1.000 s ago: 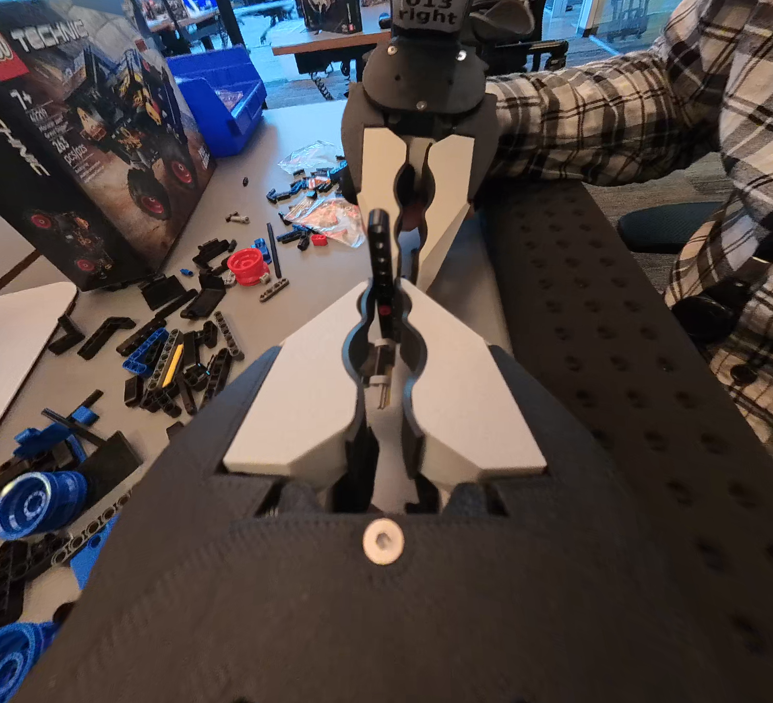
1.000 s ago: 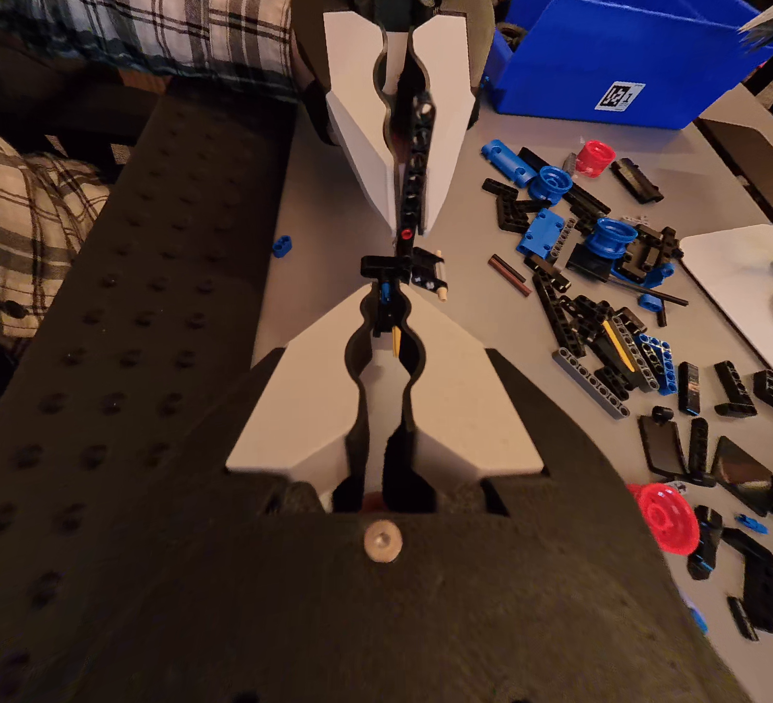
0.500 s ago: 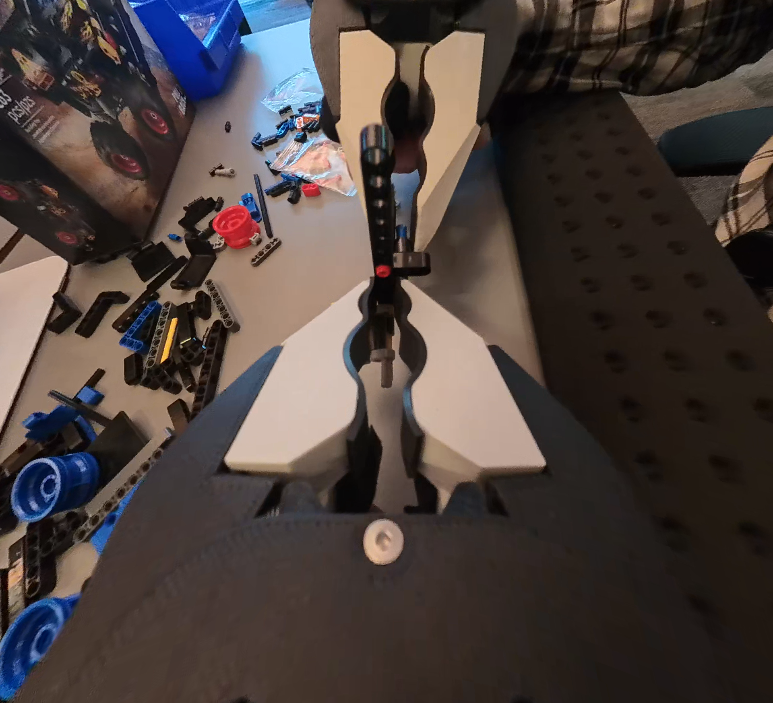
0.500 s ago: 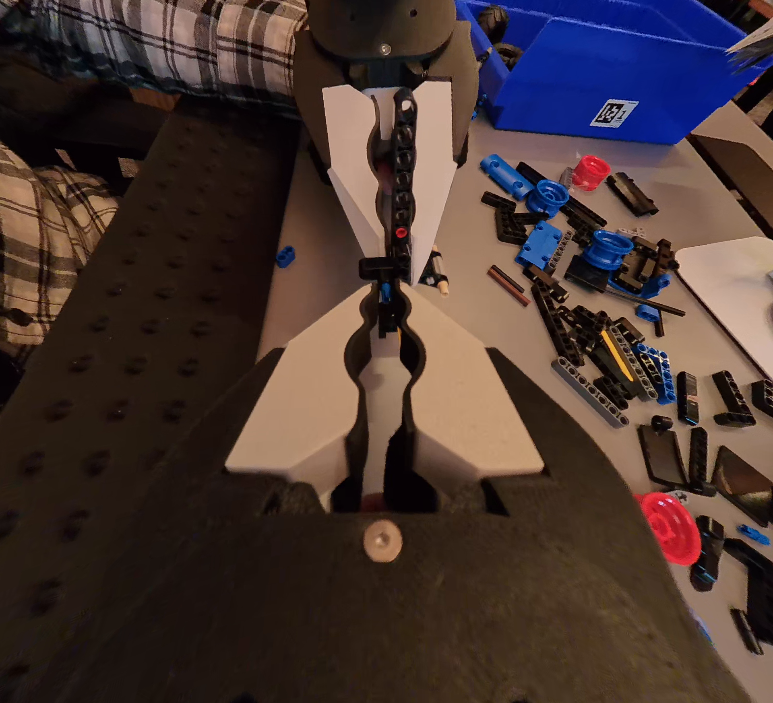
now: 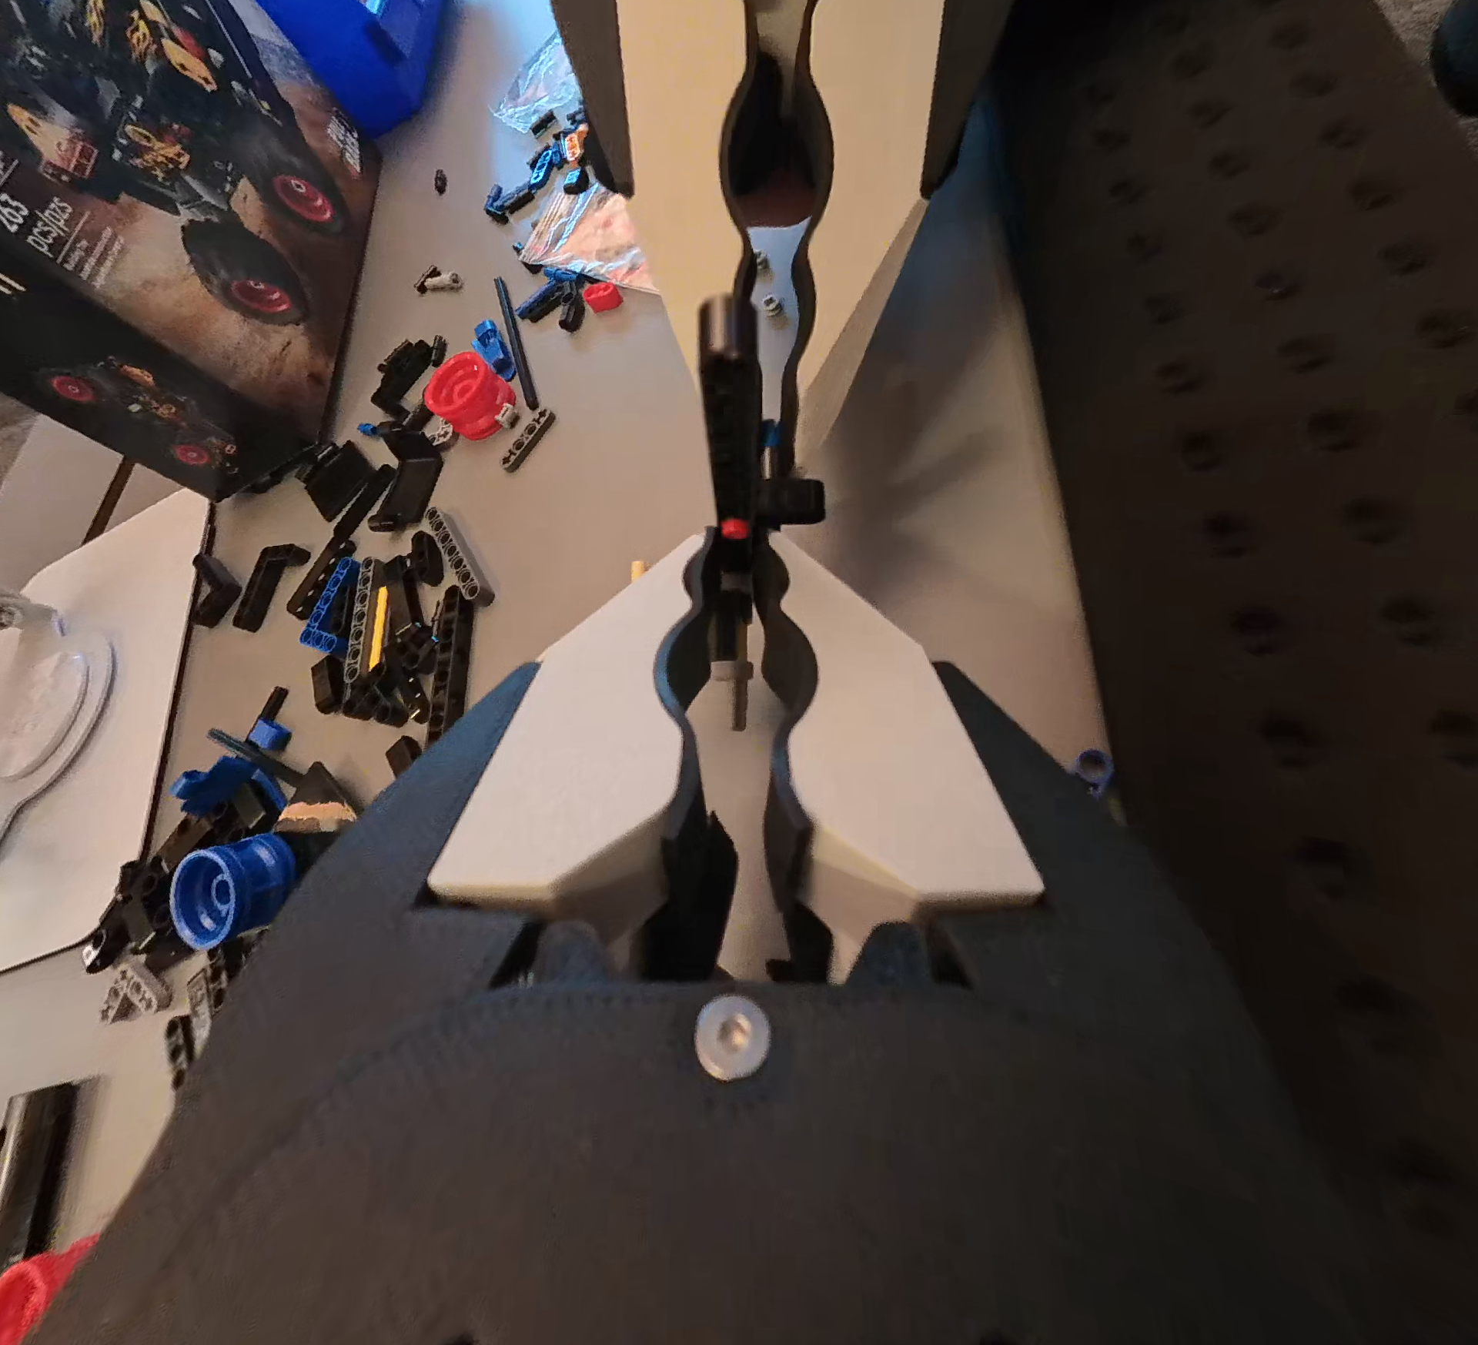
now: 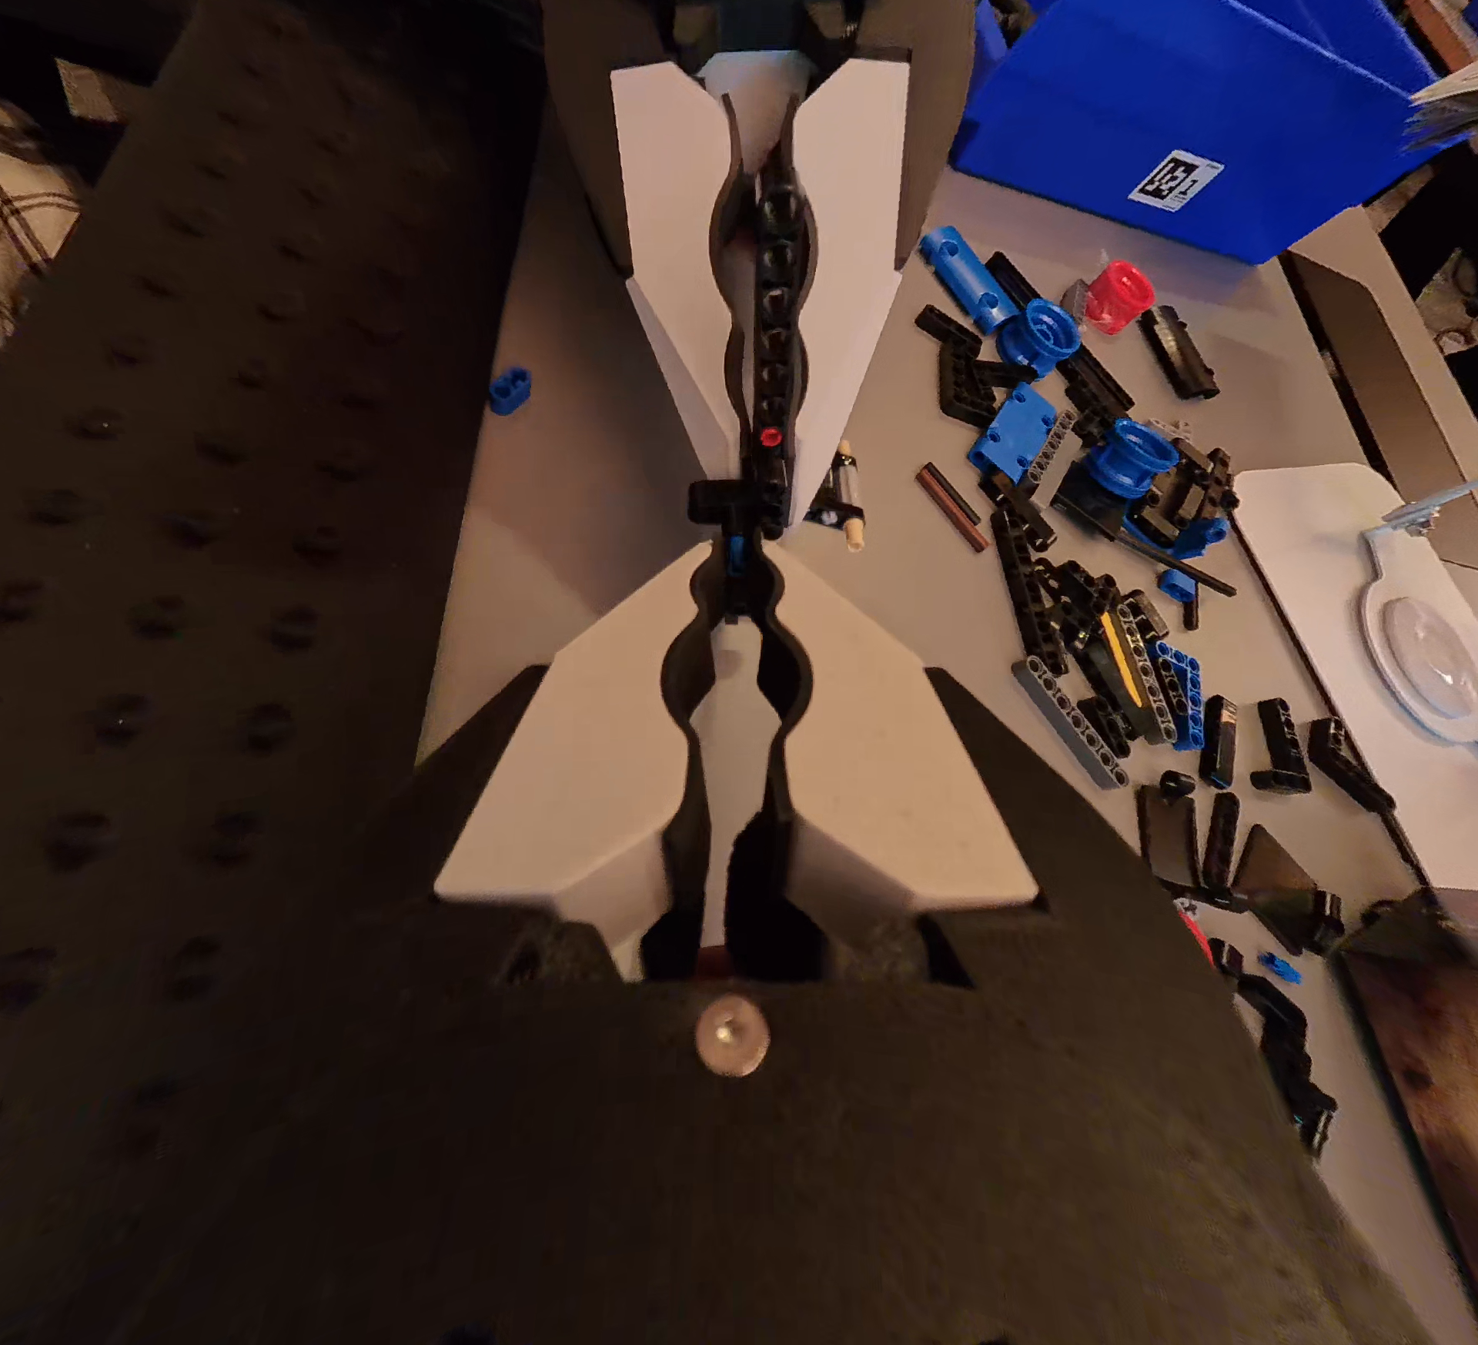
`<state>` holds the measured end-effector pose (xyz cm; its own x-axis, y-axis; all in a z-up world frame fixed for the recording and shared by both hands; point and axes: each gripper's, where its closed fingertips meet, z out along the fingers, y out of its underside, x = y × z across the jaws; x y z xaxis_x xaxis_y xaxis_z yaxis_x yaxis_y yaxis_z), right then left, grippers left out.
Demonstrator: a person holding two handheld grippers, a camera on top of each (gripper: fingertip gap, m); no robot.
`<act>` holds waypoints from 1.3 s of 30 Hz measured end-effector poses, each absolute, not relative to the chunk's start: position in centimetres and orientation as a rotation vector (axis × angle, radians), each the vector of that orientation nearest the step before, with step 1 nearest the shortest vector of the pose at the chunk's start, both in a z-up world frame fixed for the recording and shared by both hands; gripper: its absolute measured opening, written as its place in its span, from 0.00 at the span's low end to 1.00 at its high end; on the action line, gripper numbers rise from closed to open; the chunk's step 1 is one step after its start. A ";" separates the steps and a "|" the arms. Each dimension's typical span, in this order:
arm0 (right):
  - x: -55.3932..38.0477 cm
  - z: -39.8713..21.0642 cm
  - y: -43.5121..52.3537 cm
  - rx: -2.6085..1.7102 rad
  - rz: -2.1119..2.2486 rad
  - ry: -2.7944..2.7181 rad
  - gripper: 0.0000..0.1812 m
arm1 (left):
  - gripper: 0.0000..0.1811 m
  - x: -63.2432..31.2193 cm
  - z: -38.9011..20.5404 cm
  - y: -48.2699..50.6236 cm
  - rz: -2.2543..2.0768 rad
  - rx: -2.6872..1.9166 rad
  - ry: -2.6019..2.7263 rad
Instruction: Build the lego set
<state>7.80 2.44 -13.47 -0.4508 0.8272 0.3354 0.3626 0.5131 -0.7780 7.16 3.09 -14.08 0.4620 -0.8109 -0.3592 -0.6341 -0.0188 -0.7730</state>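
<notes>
Jaws of both grippers pinch black beam (image 5: 729, 427) beside printed box (image 5: 152, 187).

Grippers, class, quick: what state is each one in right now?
Left gripper: shut on the black studless beam with the red pin.
Right gripper: shut on a small black-and-blue connector piece at the beam's end.

Your left wrist view looks forward along its own fingers (image 5: 608, 731), close above the grey table (image 5: 632, 443), facing your right gripper (image 5: 772, 315). Your right wrist view faces back at the left gripper (image 6: 760, 475). Both share the black beam (image 5: 729, 427) and loose pieces (image 6: 1112, 635)
</notes>
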 end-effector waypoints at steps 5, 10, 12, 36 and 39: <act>8.4 -13.7 2.4 -0.973 0.860 -2.054 0.02 | 0.03 7.5 -13.8 2.8 -0.221 -1.694 1.263; 8.7 -14.1 2.4 -0.966 0.856 -2.078 0.02 | 0.03 7.7 -14.1 2.6 -0.250 -1.705 1.278; 9.4 -14.3 3.6 -1.001 0.827 -2.072 0.02 | 0.03 5.9 -14.9 2.9 -0.173 -1.754 1.273; 10.5 -15.0 4.7 -1.108 0.843 -2.081 0.02 | 0.03 5.5 -15.1 4.7 -0.037 -2.037 1.404; 11.0 -15.1 4.9 -1.120 0.842 -2.094 0.02 | 0.03 5.8 -14.8 5.4 0.110 -2.031 1.585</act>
<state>11.00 4.91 -15.14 -0.4543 0.8645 0.2149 0.4751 0.4392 -0.7625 5.80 5.40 -14.78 0.2994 -0.8707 -0.3902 -0.9162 -0.1483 -0.3723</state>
